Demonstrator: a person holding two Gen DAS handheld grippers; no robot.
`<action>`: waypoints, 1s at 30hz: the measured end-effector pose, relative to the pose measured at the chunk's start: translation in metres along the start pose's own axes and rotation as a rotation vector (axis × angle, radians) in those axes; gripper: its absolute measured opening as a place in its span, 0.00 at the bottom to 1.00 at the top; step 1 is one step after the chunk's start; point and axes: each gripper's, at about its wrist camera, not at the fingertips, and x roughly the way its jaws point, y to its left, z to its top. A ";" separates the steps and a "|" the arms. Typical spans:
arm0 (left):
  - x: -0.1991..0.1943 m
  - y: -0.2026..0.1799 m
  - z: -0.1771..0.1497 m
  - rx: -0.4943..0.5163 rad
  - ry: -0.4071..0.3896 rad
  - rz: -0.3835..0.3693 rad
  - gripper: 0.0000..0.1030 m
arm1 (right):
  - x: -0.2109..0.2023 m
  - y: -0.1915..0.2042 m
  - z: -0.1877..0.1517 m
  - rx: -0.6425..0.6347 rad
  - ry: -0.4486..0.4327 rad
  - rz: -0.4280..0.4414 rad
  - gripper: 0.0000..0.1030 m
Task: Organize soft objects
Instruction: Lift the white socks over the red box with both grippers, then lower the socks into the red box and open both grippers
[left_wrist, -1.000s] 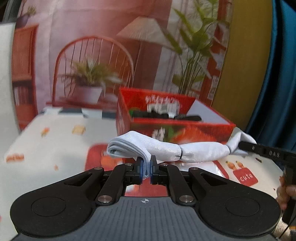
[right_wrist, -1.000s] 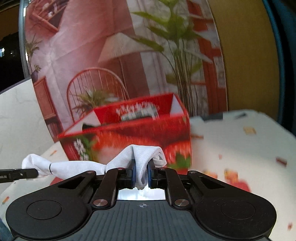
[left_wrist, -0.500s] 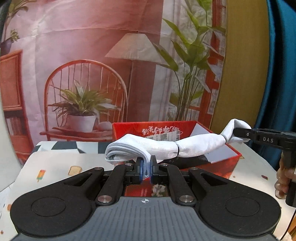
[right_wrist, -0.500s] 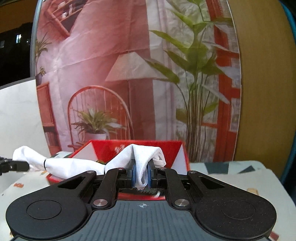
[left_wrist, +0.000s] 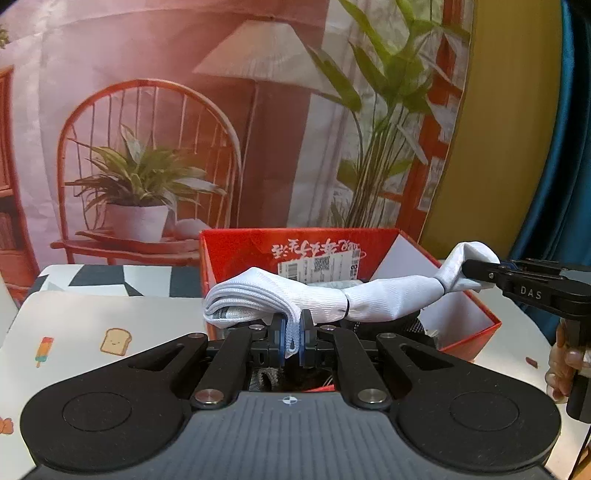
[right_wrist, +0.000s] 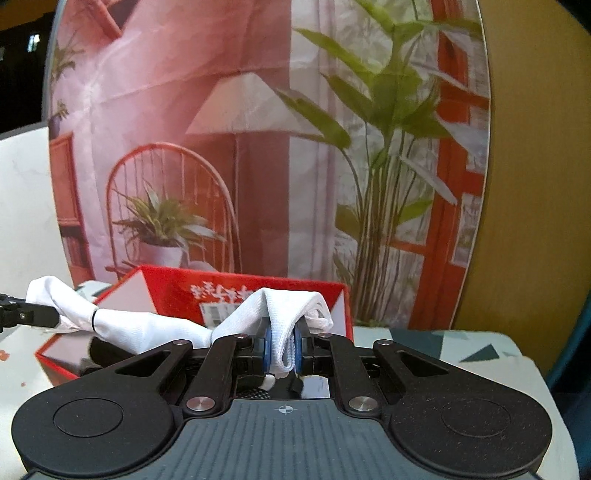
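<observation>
Socks (left_wrist: 373, 295), a white pair bound together near the middle by a thin dark band, hang stretched in the air between the two grippers, directly above the open red box (left_wrist: 476, 328). The left gripper (left_wrist: 291, 341) has its fingers clenched on the folded cuff end, and the right gripper (right_wrist: 282, 349) has its fingers clamped on the other end; in the left wrist view the right one shows at the far edge with the person's hand (left_wrist: 565, 365) on its handle. Under the socks the box already holds dark items, though what they are cannot be told. It stands on a table (left_wrist: 92, 332) covered with a cartoon-print cloth, in front of a printed backdrop (left_wrist: 147, 110) of a chair, lamp and plants.

Judging by this, the step in hand is the carry into the box. The next move calls for lowering both ends together until the pair rests inside the walls, then letting go on both sides and lifting clear without snagging the fabric.
</observation>
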 end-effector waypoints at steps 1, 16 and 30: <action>0.003 0.000 0.000 -0.001 0.011 -0.004 0.08 | 0.003 -0.001 -0.001 -0.003 0.009 -0.003 0.11; 0.024 0.004 -0.006 0.029 0.121 -0.004 0.08 | 0.028 0.012 -0.018 -0.062 0.097 0.010 0.11; 0.047 -0.008 -0.001 0.091 0.137 0.007 0.09 | 0.043 0.022 -0.028 -0.083 0.162 -0.021 0.12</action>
